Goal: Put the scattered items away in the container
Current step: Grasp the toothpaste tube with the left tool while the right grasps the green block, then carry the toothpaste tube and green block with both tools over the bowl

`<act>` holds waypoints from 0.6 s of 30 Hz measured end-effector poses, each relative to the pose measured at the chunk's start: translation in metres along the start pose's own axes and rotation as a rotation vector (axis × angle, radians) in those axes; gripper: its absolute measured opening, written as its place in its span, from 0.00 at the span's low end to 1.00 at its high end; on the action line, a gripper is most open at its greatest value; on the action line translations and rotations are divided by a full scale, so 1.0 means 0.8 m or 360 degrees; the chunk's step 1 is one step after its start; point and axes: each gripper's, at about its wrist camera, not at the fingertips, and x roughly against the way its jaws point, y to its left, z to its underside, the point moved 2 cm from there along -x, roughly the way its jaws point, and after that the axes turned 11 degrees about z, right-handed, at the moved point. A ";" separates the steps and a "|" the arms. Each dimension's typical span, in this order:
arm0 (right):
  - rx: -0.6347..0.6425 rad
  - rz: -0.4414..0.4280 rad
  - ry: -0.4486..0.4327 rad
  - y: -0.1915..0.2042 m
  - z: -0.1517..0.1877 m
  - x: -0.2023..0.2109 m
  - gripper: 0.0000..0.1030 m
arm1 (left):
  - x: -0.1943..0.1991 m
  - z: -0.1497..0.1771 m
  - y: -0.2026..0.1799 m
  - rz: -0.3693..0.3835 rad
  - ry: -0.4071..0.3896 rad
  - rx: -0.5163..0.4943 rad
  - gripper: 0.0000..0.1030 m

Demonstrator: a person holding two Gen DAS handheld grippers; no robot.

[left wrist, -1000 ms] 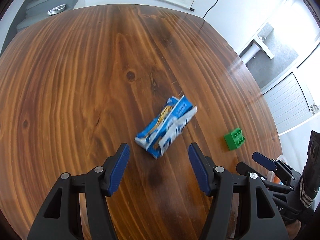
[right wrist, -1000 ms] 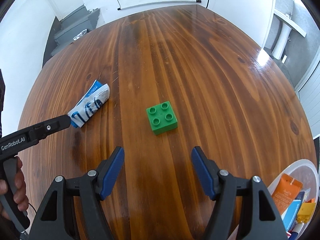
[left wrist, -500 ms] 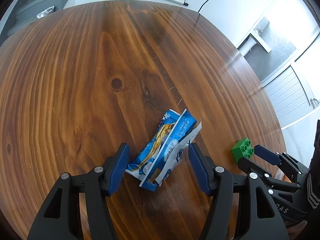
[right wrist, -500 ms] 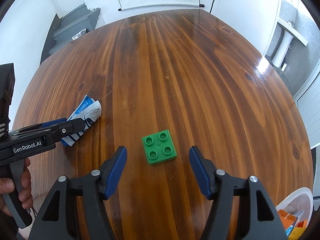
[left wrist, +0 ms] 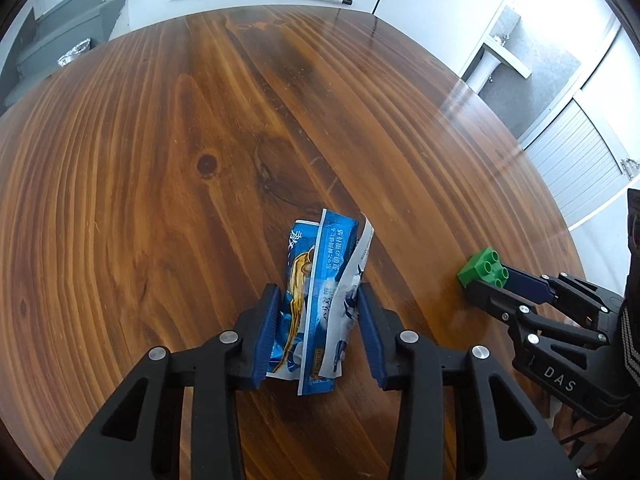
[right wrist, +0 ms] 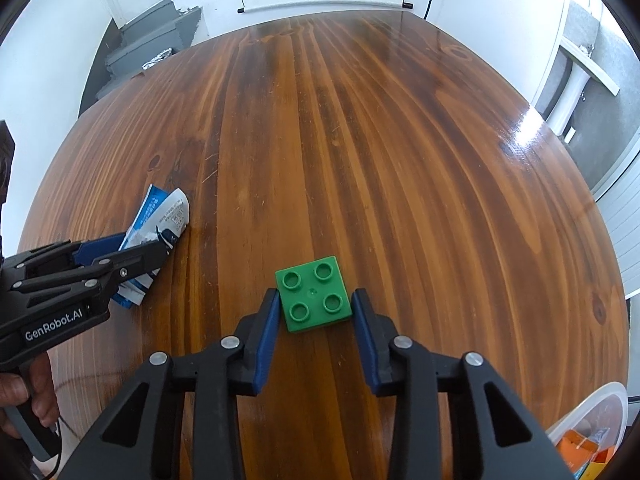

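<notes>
A crumpled blue and white snack packet (left wrist: pixel 320 300) lies on the wooden table, and my left gripper (left wrist: pixel 318 300) is closed around its near half, pads touching both sides. It also shows in the right wrist view (right wrist: pixel 160 220). A green four-stud toy brick (right wrist: pixel 314 294) sits on the table between the blue pads of my right gripper (right wrist: pixel 314 300), which press its left and right sides. The brick also shows in the left wrist view (left wrist: pixel 482 270). The white container (right wrist: pixel 592 420) stands at the table's near right edge.
The round wooden table (right wrist: pixel 360 140) stretches far ahead. The container holds orange and other coloured items (right wrist: pixel 580 444). Grey stairs with a foil wad (right wrist: pixel 158 58) lie beyond the table's far left. A white sink pedestal (right wrist: pixel 572 80) stands to the right.
Both grippers moved forward and down over their objects and narrowed. The left now closes on the packet, the right on the green brick.
</notes>
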 end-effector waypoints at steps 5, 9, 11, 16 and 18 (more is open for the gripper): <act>-0.0050 -0.0047 -0.0003 -0.008 0.014 0.017 0.39 | 0.011 0.017 -0.016 0.0020 0.0007 0.0002 0.40; -0.0075 -0.0073 -0.0023 -0.015 0.029 0.038 0.39 | 0.022 0.031 -0.032 0.0050 0.0013 0.0006 0.40; -0.0087 -0.0080 -0.0039 -0.019 0.037 0.049 0.39 | 0.024 0.033 -0.045 0.0059 0.0017 -0.0010 0.40; -0.0103 -0.0078 -0.0102 -0.031 0.056 0.081 0.39 | 0.037 0.043 -0.077 0.0081 0.0013 -0.0060 0.40; -0.0115 -0.0071 -0.0128 -0.038 0.062 0.091 0.39 | 0.041 0.046 -0.093 0.0093 0.0014 -0.0088 0.40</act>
